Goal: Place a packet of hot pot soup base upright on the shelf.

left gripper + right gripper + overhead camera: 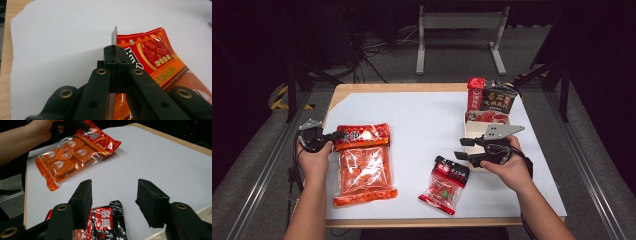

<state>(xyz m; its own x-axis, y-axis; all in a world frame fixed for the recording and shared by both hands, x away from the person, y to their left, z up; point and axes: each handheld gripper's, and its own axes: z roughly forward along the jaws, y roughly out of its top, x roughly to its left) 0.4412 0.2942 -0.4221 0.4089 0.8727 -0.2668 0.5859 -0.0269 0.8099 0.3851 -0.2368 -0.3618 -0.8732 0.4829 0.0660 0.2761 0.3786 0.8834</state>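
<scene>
The left gripper (328, 138), at the desk's nine o'clock edge, has its fingers (113, 58) pressed together on the top seal of the large orange packet (363, 165); the grip sits on the flat header strip, evidently because that thin edge is the only part the fingers can clamp without crushing the blocks inside. That corner curls upward in the left gripper view while the packet's lower end lies on the white sheet (422, 115). The right gripper (464, 149), near four o'clock, hovers over the small red-and-black sachet (445, 184) with fingers (83, 195) spread and pinching nothing; the sachet's black header lies below and between them, untouched. Judged placement: ready for a seal-edge pick. A cardboard box (472, 137) holding an upright dark packet (493, 100) stands at two o'clock, probably the receptacle.
</scene>
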